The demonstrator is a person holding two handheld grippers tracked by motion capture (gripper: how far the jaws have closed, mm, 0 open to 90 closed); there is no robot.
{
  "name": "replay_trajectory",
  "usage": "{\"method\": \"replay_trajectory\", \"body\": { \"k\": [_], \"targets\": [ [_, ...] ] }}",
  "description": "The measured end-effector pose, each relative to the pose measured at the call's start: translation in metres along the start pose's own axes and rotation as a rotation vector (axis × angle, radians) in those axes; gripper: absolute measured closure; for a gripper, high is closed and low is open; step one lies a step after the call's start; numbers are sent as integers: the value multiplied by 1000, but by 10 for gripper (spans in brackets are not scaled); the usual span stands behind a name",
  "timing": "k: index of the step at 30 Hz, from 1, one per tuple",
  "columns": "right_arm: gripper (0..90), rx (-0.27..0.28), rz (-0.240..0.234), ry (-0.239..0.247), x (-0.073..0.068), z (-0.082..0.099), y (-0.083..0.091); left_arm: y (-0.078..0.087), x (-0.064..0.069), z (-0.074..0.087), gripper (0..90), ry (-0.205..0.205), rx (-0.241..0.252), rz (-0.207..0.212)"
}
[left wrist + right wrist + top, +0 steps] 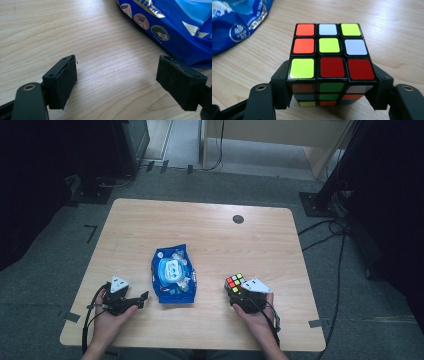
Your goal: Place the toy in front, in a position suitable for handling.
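Wooden table (210,225) bearing a blue wipes pack (173,274) at centre. Near the right front edge, the puzzle cube (329,50) rests clamped between the right gripper's (329,93) pads; the left gripper (116,82), jaws apart and empty, lies left of the pack.

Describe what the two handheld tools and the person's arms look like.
Both are black two-jaw devices. The left tool and right tool each carry a light grey three-cornered plate on top and trail a black cable back along the forearm. The jaws end in blocky black pads with worn edges, and brass-coloured rivets show at the pivots. Forearms are bare, no sleeves.
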State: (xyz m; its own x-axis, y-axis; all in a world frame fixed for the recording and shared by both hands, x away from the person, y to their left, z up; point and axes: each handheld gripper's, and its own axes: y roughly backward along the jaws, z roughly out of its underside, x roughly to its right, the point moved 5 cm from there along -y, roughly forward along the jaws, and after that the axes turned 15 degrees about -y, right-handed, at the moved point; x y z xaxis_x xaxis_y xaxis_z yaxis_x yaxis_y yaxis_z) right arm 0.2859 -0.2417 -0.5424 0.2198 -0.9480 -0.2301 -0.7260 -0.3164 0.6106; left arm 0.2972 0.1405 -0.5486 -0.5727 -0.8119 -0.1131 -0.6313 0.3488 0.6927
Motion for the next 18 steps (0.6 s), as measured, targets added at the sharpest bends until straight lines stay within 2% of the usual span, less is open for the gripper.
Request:
{"method": "replay_trajectory", "body": {
  "k": [3,4,5,6,11,12,13,17,18],
  "targets": [
    [343,3,0,16,-1,1,0,0,0,0,171,-1,2,-3],
    [297,-1,-19,15,-1,2,0,1,-1,0,171,1,6,-5],
    [297,-1,-19,15,-1,2,0,1,-1,0,171,1,6,-5],
    [250,-5,-26,11,-2,3,-1,2,-2,-1,171,3,7,-3],
    [217,0,-52,29,-2,6,-2,4,-4,-8,180,15,19,13],
    [213,1,-53,28,-2,6,-2,7,-4,-17,199,29,48,25],
    [213,1,-53,28,-2,6,-2,7,-4,-17,216,29,48,25],
    [215,14,-60,26,-2,6,-1,14,-7,-43,264,49,122,32],
    [217,20,-55,28,-2,6,-1,13,-9,-55,340,66,154,32]
  ]
}}
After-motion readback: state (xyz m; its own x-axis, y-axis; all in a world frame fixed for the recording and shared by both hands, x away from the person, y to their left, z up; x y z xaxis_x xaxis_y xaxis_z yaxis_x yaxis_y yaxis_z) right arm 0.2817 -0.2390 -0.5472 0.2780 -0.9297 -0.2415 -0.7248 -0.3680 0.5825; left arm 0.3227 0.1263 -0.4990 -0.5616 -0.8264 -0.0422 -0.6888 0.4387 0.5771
